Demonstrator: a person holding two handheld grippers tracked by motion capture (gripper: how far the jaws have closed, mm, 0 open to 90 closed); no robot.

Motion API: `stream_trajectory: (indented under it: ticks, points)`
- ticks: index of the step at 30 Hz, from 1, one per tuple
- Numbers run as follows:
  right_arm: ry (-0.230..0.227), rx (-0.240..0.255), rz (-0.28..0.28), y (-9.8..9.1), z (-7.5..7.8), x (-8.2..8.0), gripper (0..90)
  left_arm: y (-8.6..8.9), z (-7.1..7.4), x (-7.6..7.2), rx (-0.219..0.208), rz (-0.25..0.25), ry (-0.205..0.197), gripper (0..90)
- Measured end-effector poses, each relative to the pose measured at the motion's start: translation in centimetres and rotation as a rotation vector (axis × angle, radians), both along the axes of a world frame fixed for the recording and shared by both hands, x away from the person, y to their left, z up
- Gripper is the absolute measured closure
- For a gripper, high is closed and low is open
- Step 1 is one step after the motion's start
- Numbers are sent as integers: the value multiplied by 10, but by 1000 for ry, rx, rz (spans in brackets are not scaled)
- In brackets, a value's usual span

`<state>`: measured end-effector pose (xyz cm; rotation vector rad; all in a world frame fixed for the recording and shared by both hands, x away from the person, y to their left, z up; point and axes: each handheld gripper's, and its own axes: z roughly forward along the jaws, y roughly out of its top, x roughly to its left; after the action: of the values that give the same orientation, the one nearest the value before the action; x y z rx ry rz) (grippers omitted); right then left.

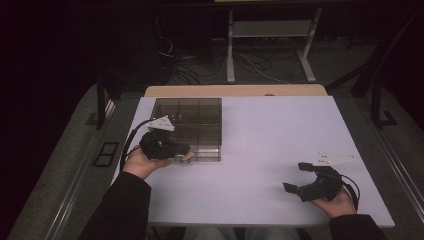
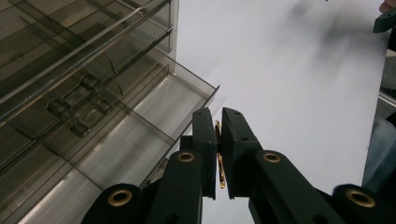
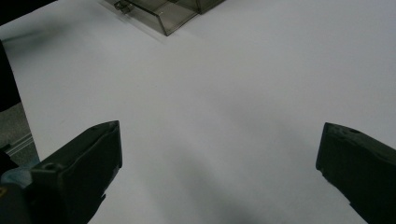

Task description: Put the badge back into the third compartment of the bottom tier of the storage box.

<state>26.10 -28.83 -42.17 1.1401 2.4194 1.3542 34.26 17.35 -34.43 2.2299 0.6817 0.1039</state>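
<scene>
A smoked clear plastic compartment box [image 1: 187, 122] lies on the left half of the white table [image 1: 270, 130]. My left gripper [image 1: 186, 152] sits at the box's front edge, shut on a thin gold-coloured piece [image 2: 221, 173] that shows edge-on between the jaws. In the left gripper view the left gripper [image 2: 215, 114] points past an open front compartment of the box [image 2: 140, 121]. My right gripper [image 1: 296, 177] rests low over bare table near the front right, jaws wide apart. The right gripper [image 3: 219, 135] holds nothing, and the box's corner [image 3: 159, 14] lies far ahead of it.
A wooden strip [image 1: 235, 90] borders the table's far edge. Beyond it are white desk legs [image 1: 230, 45] and loose cables [image 1: 185, 70] on the floor. Metal rails [image 1: 75, 185] run along both sides of the table. The right hand's gripper [image 2: 385, 19] peeks in at top right.
</scene>
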Motion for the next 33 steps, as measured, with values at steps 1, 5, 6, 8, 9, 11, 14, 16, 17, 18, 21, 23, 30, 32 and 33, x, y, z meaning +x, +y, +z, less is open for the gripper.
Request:
stream_trajectory:
  ticks: [1,5,6,8,9,11,14,16,17,18,21,23,30,32,33]
  points:
    - [0,-1,0,0,0,0,0,-1,1,0,-1,2,2,837]
    - [0,0,1,0,0,0,0,-6,4,3,2,-11,-3,836]
    - [0,1,1,0,0,0,0,-7,4,3,3,-11,-5,836]
    - [0,0,1,0,0,0,0,-9,6,5,7,-17,-6,836]
    - [0,0,1,0,0,0,0,-11,7,6,6,-17,-8,836]
    - [-2,1,1,0,0,0,0,-14,9,7,10,-22,-11,836]
    - [6,2,0,0,0,0,0,-19,10,9,14,-35,-17,836]
    - [6,3,0,0,0,0,0,-22,11,10,13,-39,-18,836]
    - [6,2,0,0,0,0,0,-23,12,11,14,-42,-21,836]
    - [6,3,0,0,0,0,0,-24,12,11,15,-41,-19,836]
    - [2,3,2,-1,0,0,0,-28,13,14,12,-45,-25,836]
    - [2,4,1,-1,0,0,0,-30,13,15,8,-44,-26,836]
    - [9,4,1,0,0,0,0,-37,11,20,2,-46,-32,836]
    - [2,3,2,-1,0,0,0,-39,11,22,1,-46,-32,836]
    - [1,3,3,-1,0,0,0,-40,10,23,0,-43,-29,836]
